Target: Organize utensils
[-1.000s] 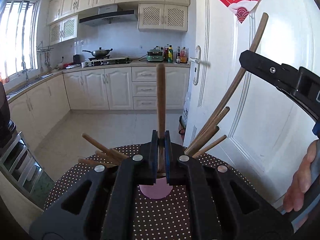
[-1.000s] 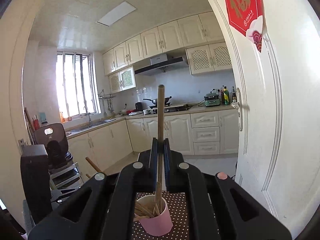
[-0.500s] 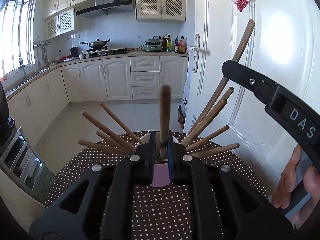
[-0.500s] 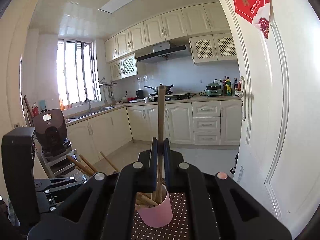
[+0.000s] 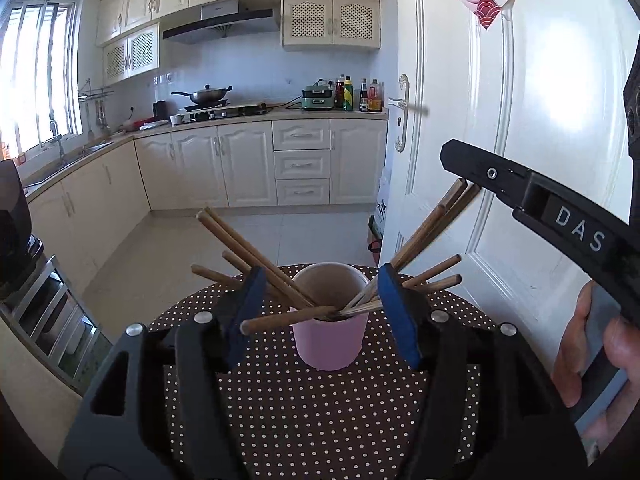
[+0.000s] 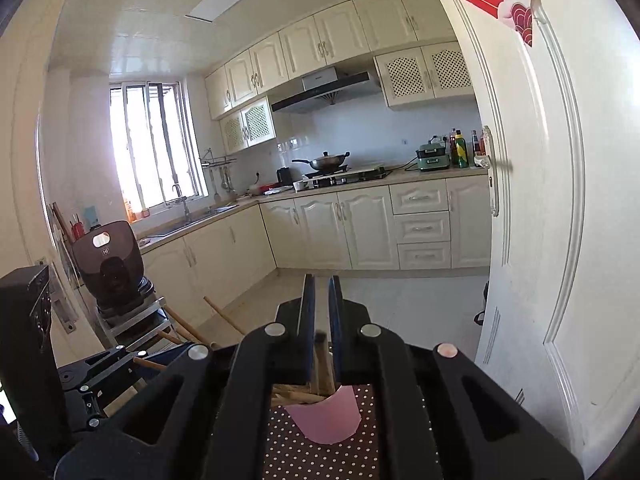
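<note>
underfoot, dotted tablecloth (image 5: 320, 408); behind, white kitchen cabinets (image 5: 240, 164).

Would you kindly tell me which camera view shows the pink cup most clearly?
The left wrist view: the pink cup shows whole, rim to base, between the open left gripper fingers. In the right wrist view only its lower wall shows beneath the right gripper.

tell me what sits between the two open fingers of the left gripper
In the left wrist view, the pink cup full of wooden chopsticks sits between the left gripper's fingers.
</note>
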